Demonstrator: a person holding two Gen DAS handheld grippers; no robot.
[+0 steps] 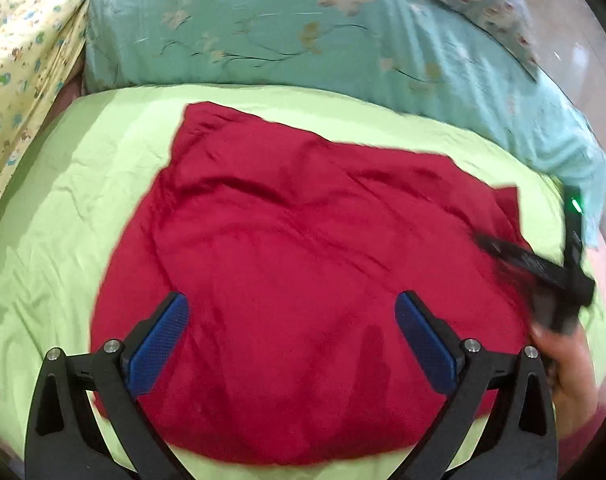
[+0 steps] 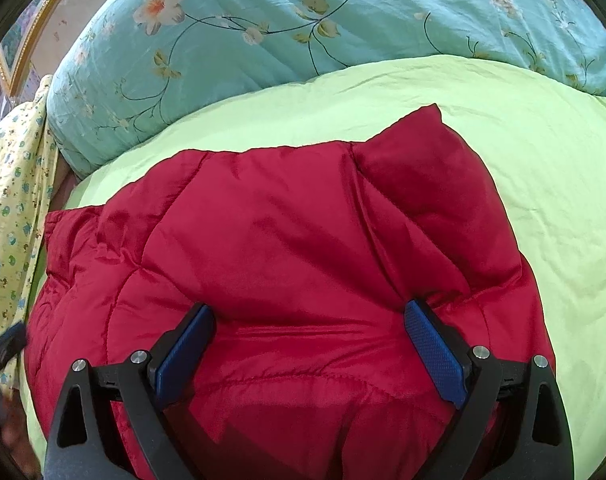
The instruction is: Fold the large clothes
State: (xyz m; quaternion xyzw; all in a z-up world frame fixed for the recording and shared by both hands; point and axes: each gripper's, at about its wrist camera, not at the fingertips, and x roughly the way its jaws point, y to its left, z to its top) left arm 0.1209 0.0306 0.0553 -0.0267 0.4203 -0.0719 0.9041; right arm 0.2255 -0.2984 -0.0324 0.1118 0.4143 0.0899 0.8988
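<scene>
A red padded garment [image 1: 295, 272] lies spread on the light green bed sheet [image 1: 83, 184]. My left gripper [image 1: 291, 304] hovers over its near part, open, blue pads wide apart with nothing between them. In the left wrist view the right gripper [image 1: 535, 264] appears blurred at the garment's right edge, held by a hand [image 1: 567, 364]. From the right wrist view the same red garment [image 2: 287, 264] shows quilted seams and a raised corner. My right gripper [image 2: 309, 314] is open just above the puffy fabric, its fingers [image 2: 435, 352] close to it.
A turquoise floral quilt [image 1: 303, 32] is piled along the far side of the bed. A yellow printed cloth [image 1: 19, 80] hangs at the left. The green sheet [image 2: 543, 200] extends to the right of the garment. A gold picture frame [image 2: 27, 52] is at the upper left.
</scene>
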